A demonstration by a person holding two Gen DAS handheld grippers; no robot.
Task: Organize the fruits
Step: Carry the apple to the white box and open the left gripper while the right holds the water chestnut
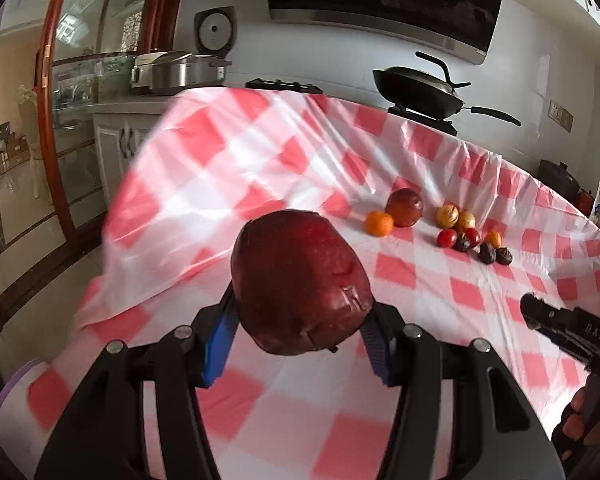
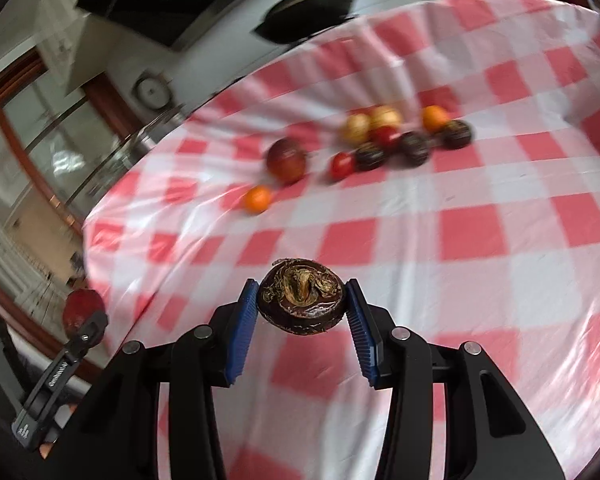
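Apple (image 1: 300,284) tilted in left jaws, stem-end lower right

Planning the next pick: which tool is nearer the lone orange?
Left, I think. The left tool, holding the red apple, faces the orange; the right tool, gripping a dark fruit, looks farther.

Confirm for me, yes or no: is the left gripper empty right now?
No: the left gripper is shut on a large dark red apple, which is held between its blue pads above the checked tablecloth.
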